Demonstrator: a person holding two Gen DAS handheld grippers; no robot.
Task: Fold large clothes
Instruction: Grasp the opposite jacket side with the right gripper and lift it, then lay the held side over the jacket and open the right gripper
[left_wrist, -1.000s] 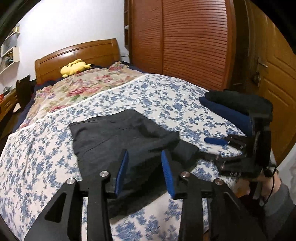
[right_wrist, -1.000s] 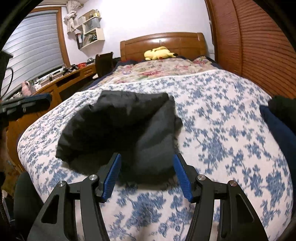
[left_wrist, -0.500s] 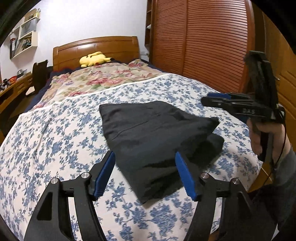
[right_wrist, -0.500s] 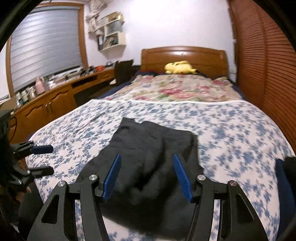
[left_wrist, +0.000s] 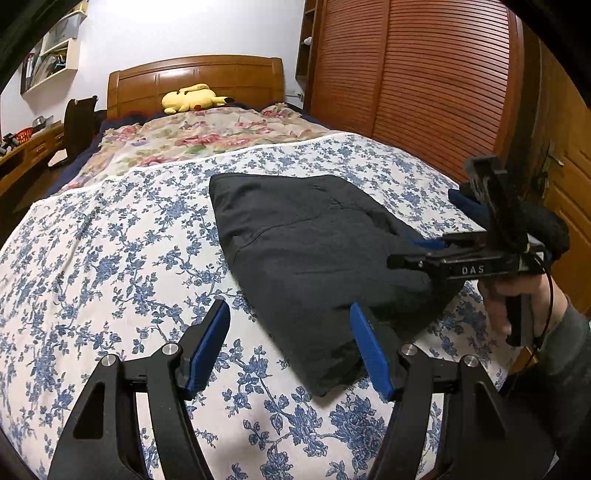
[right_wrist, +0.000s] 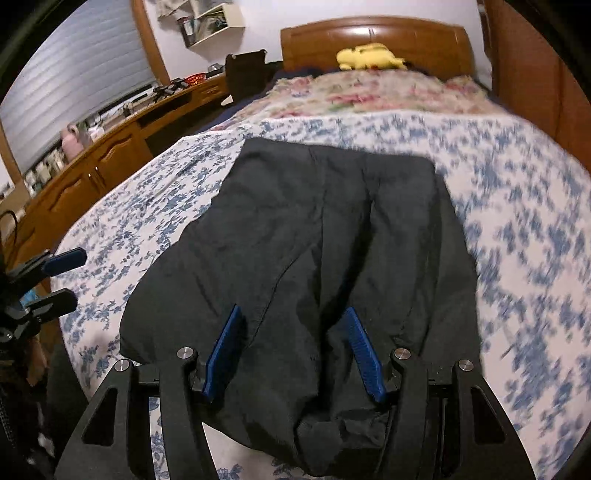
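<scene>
Now: soft fold waits on bed

Left view: my left gripper (left_wrist: 288, 345) gapes, empty, beside the garment (left_wrist: 314, 251) lying on the bed (left_wrist: 92, 258).

Right view: my right gripper (right_wrist: 293, 350) hangs apart over limp, light cloth; I'd pinch its near hem.

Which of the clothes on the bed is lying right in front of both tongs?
The dark grey folded garment mid-bed on the blue-flowered sheet; the navy and black pile sits apart at the wardrobe-side edge.

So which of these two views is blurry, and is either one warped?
Right wrist view: motion blur smears the floral bedspread on the right; the dark garment stays fairly sharp. Left wrist view: crisp throughout. Both are fisheye, bending the bed and wardrobe and darkening the corners.
</scene>
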